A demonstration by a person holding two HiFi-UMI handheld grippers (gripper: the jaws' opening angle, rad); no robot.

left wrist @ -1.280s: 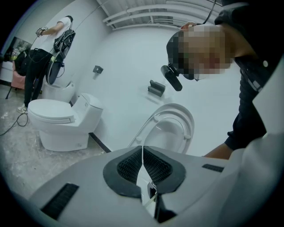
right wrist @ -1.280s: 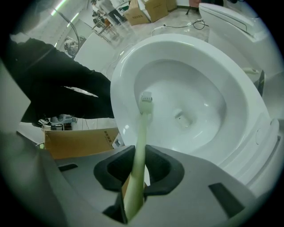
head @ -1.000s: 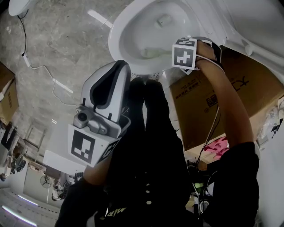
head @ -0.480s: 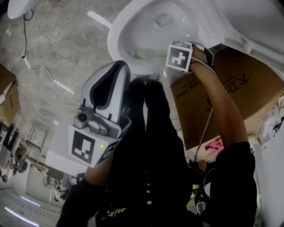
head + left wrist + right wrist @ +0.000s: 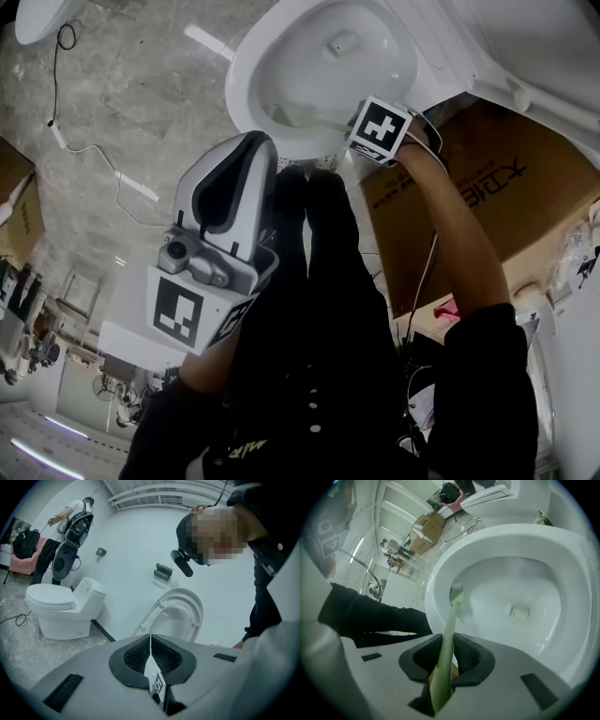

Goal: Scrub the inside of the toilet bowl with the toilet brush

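Change: right claw (image 5: 446,654), clamping toilet brush (image 5: 452,616), shifted along near wall of toilet bowl (image 5: 534,569); scrubbing continues
Left claw (image 5: 151,651): closed, idle, clear of bowl

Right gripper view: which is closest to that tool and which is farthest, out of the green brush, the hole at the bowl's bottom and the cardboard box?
1. Toilet brush: clamped between the jaws of the right tool.
2. Drain hole: right of centre, low in the toilet bowl.
3. Cardboard box: far behind, upper left.
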